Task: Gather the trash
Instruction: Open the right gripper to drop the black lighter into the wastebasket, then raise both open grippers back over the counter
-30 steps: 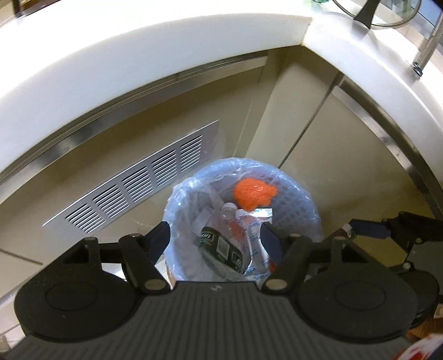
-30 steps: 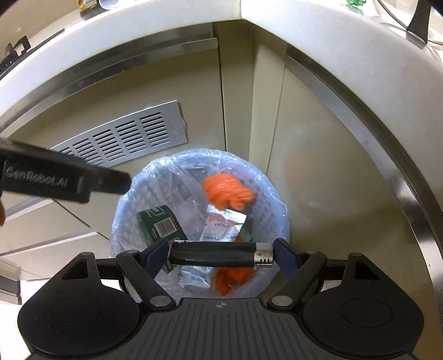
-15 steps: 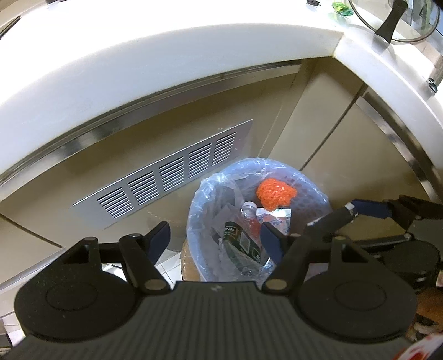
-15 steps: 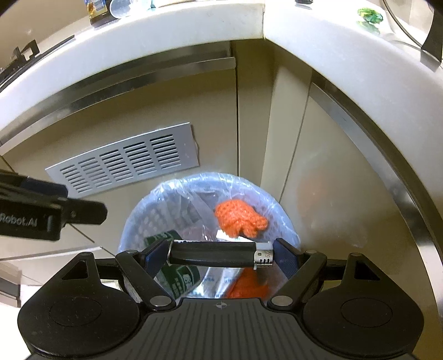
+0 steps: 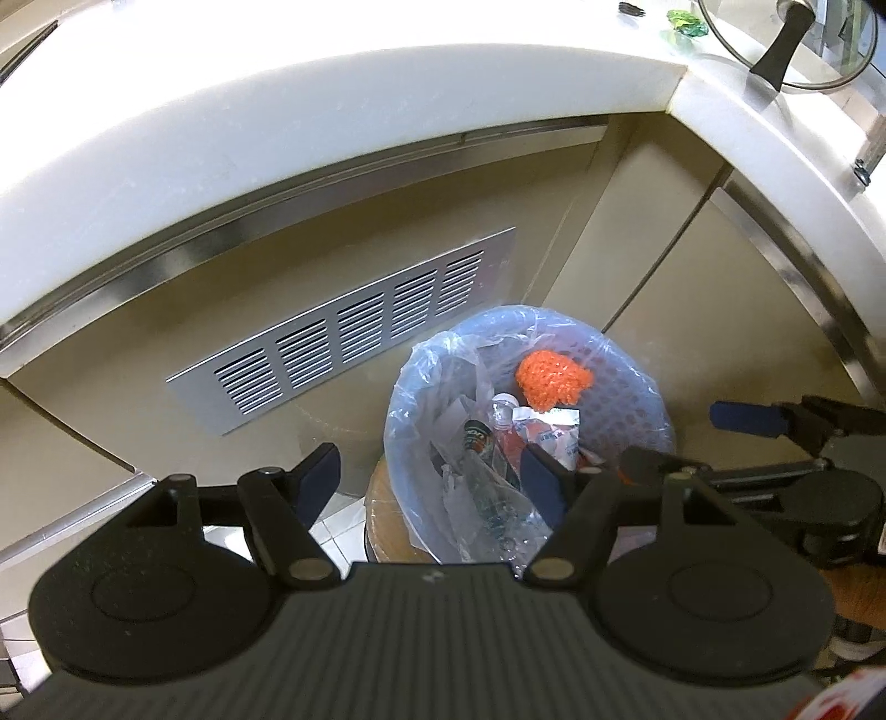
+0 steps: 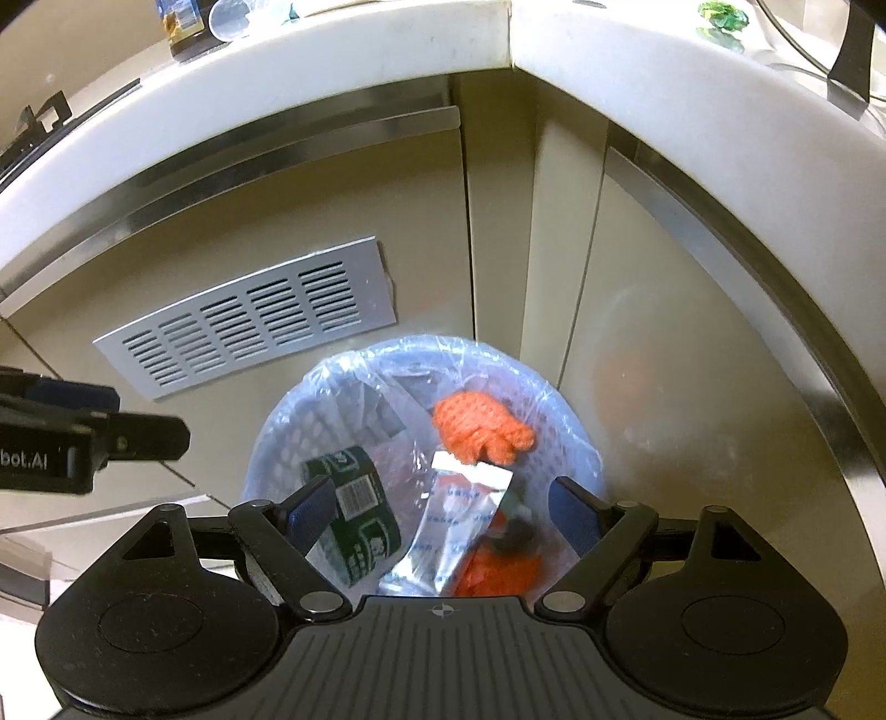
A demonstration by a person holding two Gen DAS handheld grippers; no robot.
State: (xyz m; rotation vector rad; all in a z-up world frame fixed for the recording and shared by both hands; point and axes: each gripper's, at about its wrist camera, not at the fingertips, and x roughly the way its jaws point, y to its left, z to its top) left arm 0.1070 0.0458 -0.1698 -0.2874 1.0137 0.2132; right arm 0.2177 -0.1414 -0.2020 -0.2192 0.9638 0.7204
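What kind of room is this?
Probably a kitchen. A white counter wraps round a corner above beige cabinet doors, a glass pot lid sits on top, and a lined bin of trash stands on the floor.

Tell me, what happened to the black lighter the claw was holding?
The right gripper let it go: its jaws are opening, and the lighter has dropped into the bin among the trash. The left gripper stayed open and empty, and the bin stayed put.
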